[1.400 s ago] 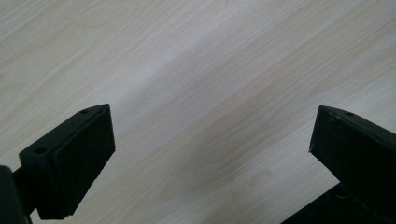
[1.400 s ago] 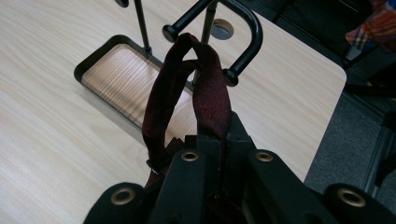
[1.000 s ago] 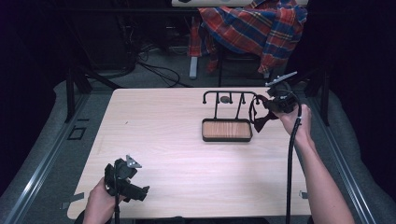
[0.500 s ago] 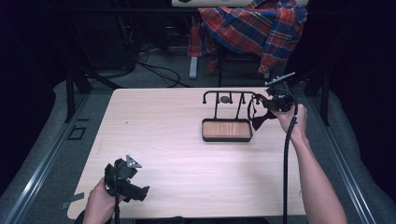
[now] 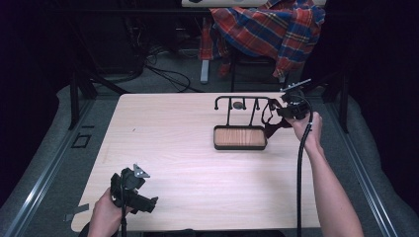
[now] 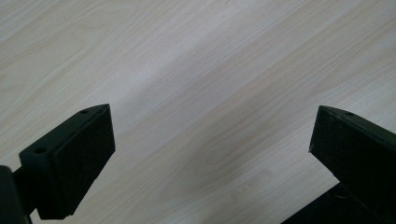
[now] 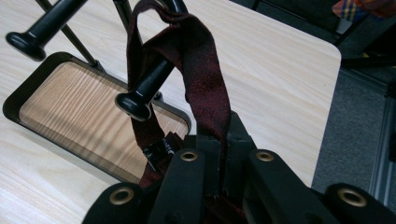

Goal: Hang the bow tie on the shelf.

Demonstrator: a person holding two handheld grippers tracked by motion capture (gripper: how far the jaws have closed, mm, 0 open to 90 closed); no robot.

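Item: one dark red strap, flat woven fabric, looped over the right end of the top bar of the rack. In the right gripper view the strap is seen doubled: one length hangs down past a knobbed peg toward the tray, the other runs into the jaws.

Left of the rack, well apart and near the table's front edge: one left gripper, held in one hand. Its jaws are spread wide, with bare light wood between them and nothing held.

Landmark: one black metal rack with one wood-lined tray as its base. Two knobbed peg ends are counted in the right gripper view. One small dark object by the top bar is too small to be identified.

At the rack's right end: one right gripper, jaws clamped shut on the strap. A small metal fitting on the strap is partly hidden by the gripper body; the strap's lower end is cut off.

Behind the rack, beyond the table: one plaid cloth, cut off at the top.
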